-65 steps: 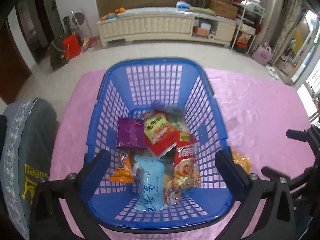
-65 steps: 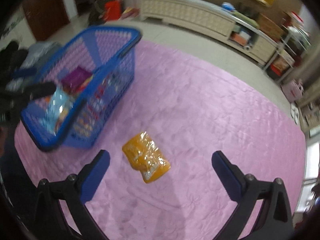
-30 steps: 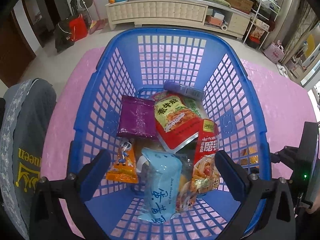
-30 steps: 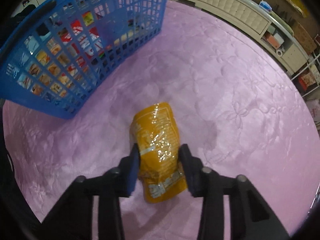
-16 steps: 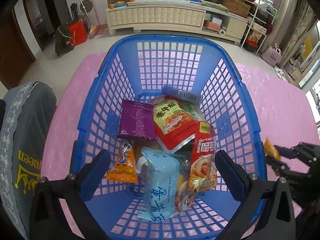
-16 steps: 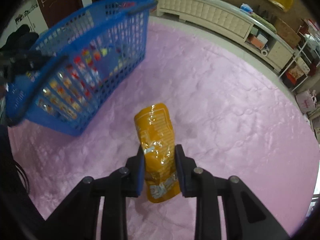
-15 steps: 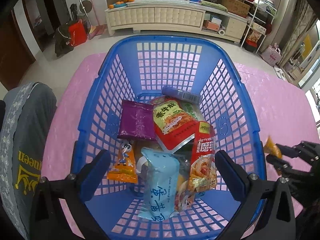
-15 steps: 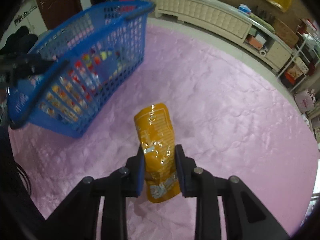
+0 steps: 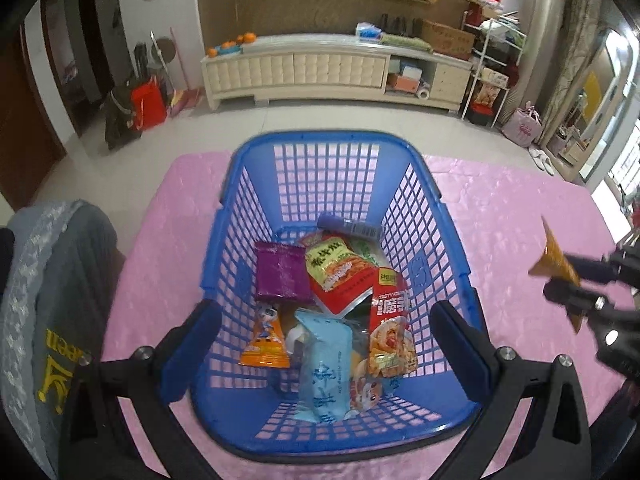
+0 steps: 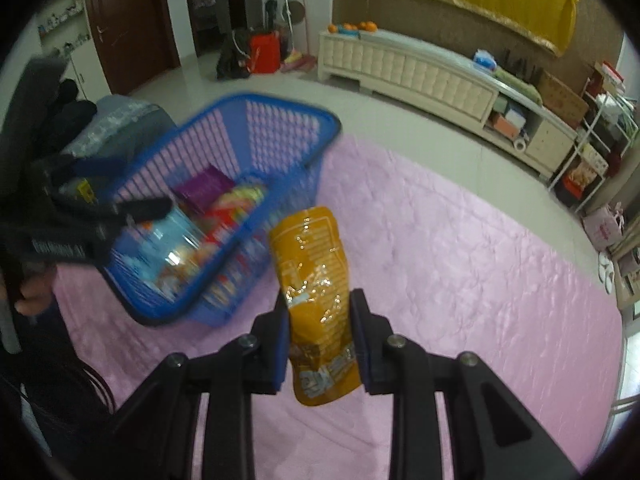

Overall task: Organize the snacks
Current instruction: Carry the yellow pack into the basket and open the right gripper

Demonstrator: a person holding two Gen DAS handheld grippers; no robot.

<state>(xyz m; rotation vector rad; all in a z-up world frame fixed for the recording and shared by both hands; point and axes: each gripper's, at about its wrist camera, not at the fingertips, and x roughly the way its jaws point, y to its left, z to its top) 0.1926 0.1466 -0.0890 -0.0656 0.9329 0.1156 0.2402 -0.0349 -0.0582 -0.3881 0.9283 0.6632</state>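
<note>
A blue plastic basket [image 9: 424, 208] stands on the pink cloth and holds several snack packets, among them a purple one [image 9: 282, 276] and a light blue one [image 9: 324, 364]. My left gripper [image 9: 326, 344] hangs open above the basket's near end, its pads wide apart and touching nothing. My right gripper [image 10: 320, 340] is shut on an orange snack pouch [image 10: 316, 280], held upright in the air to the right of the basket [image 10: 256, 140]. In the left wrist view the pouch [image 9: 554, 260] shows at the right edge, outside the basket.
The pink cloth [image 10: 460, 280] covers the table, with bare cloth right of the basket. A grey garment [image 9: 44, 304] lies at the left edge. A person's hand [image 10: 32, 300] holds the left gripper's handle. A white low cabinet [image 9: 328, 68] stands across the floor.
My right gripper closed on the orange pouch and lifted it off the cloth, higher and nearer the basket. The left gripper rose and drew back, staying open.
</note>
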